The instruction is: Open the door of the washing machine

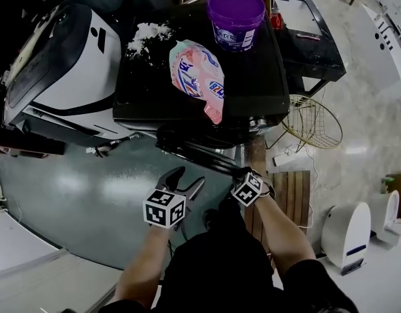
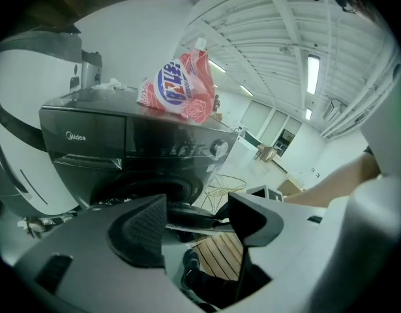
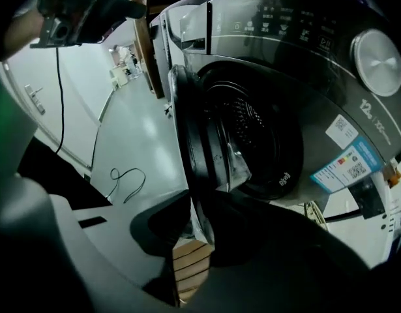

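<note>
**Dark-grey door pinched in the right tongs**

Dark-grey and front-loading, the washing machine stands just beyond both pairs of tongs. Its round door is swung partly out from the drum opening. The door's lower rim runs down between the jaws of the right tongs, which are nearly closed and grip it. In the head view the right tongs sit at the door's free edge, below the machine's front.

The left tongs hang just to the left of the right pair, apart from the door. Their jaws stand wide with nothing held, and the door edge lies ahead of them.

Farther beyond the tongs, on the machine's top, lie a pink detergent bag, a purple bucket and a spill of white powder. A wire basket sits on the floor to the right of the right tongs, and wooden slats lie just beside them on that side.
</note>
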